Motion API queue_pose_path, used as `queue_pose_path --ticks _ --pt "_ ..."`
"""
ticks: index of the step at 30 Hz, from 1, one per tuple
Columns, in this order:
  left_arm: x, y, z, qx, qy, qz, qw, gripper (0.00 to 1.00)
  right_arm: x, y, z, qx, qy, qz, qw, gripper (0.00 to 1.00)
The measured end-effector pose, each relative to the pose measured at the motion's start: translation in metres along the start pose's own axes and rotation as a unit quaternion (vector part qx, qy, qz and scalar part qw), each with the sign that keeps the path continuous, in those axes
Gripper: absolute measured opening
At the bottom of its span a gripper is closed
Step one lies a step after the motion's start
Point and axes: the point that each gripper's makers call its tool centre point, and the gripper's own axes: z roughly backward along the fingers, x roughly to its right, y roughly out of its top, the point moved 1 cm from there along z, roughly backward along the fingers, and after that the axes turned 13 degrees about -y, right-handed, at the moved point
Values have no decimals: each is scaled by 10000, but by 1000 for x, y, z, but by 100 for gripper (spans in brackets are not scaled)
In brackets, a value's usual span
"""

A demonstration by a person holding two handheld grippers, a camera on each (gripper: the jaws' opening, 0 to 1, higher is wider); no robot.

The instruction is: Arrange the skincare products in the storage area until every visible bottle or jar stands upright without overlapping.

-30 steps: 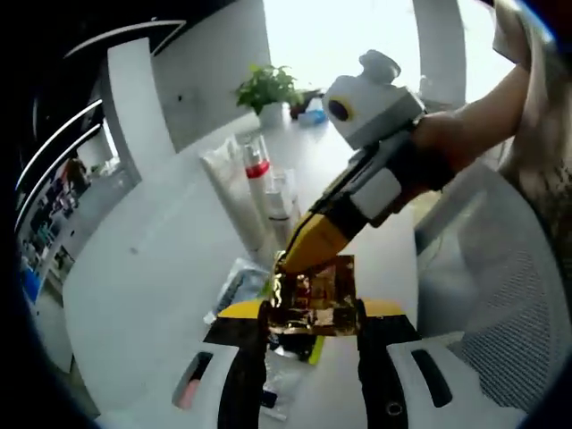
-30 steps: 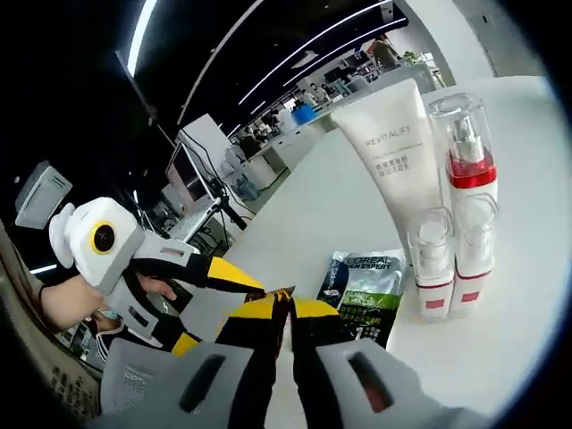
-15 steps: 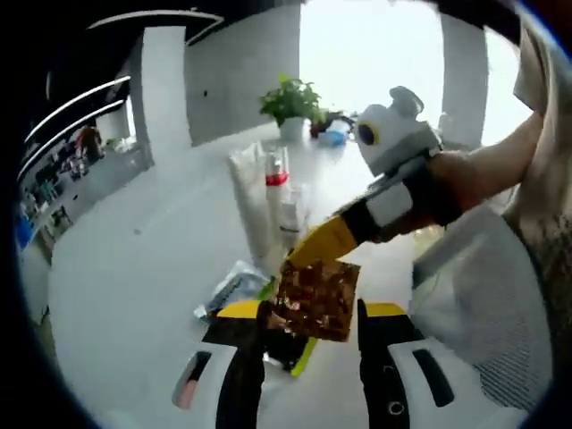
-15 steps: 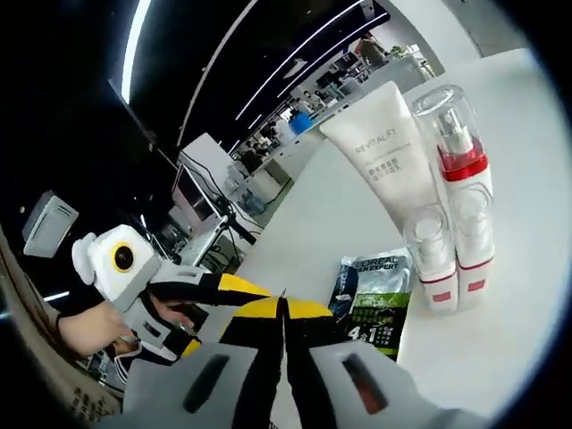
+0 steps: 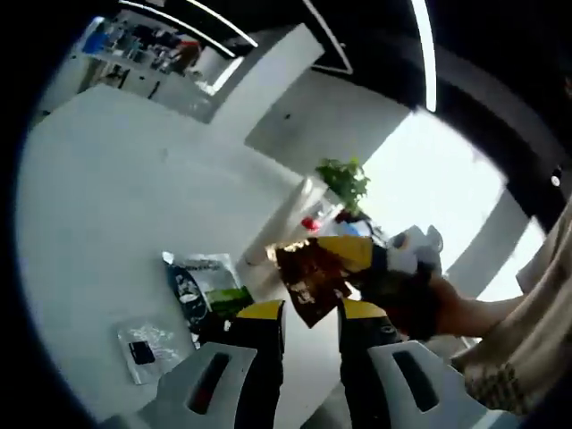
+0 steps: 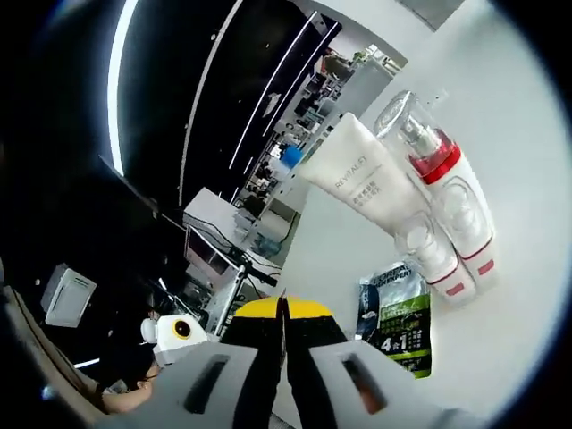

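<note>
A brown-gold foil sachet (image 5: 308, 279) hangs tilted in the air, pinched by my right gripper (image 5: 347, 255), which comes in from the right. The sachet's lower corner dips between the yellow jaws of my left gripper (image 5: 311, 310); they stand apart, with white table showing through the gap. In the right gripper view my right gripper (image 6: 282, 308) is shut, with a thin edge between its jaws. On the table lie a white tube (image 6: 362, 174), a clear-capped bottle with a red band (image 6: 436, 159) and two small bottles (image 6: 451, 259), side by side on their sides.
A green-and-black sachet (image 5: 204, 288) (image 6: 399, 315) lies flat on the white table (image 5: 98, 206), with a small clear packet (image 5: 146, 344) near it. A potted plant (image 5: 344, 179) stands at the far end. A person's hand (image 5: 438, 304) holds the right gripper.
Both views have swung a lot. The foil sachet, which spanned my left jaws, now hangs tilted from the right gripper. My left jaws stand closer together.
</note>
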Motion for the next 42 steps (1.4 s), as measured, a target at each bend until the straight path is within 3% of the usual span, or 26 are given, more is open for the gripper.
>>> queue_pose_path --ticks 7,14,16,18,20,21,23,24,28,36,42 --pt "-1 1 3 358 88 389 9986 6 -3 -7 -7 -30 -60 180 9998 1" --pt "-19 -5 13 385 545 856 9941 4 1 -20 -28 -193 -419 1176 9920 1" --pt "-28 -4 19 496 772 1139 9892 3 0 -23 -38 -252 -503 1574 9859 1" --pt "-35 1 23 580 870 1068 9888 1 0 -25 -48 -286 -618 2069 9760 1" --pt "-45 2 29 621 1062 1219 9849 0 2 -30 -57 -382 -765 2724 9584 1" --pt "-47 4 30 628 1064 1209 9850 0 2 -33 -63 -390 -792 3183 9439 1" --pt "-55 7 35 642 1212 1220 9830 0 0 -37 -71 -405 -736 3707 9250 1" --pt "-57 8 37 648 1248 1223 9825 0 0 -38 -72 -415 -742 3797 9212 1" --pt "-70 14 44 700 1400 1289 9792 0 0 -42 -88 -448 -758 4390 8942 1" --pt "-99 17 52 659 1665 1317 9750 0 6 -49 -116 -516 -866 4364 8941 1" --pt "-123 18 55 563 1786 1383 9725 0 17 -55 -139 -668 -929 4602 8804 1"
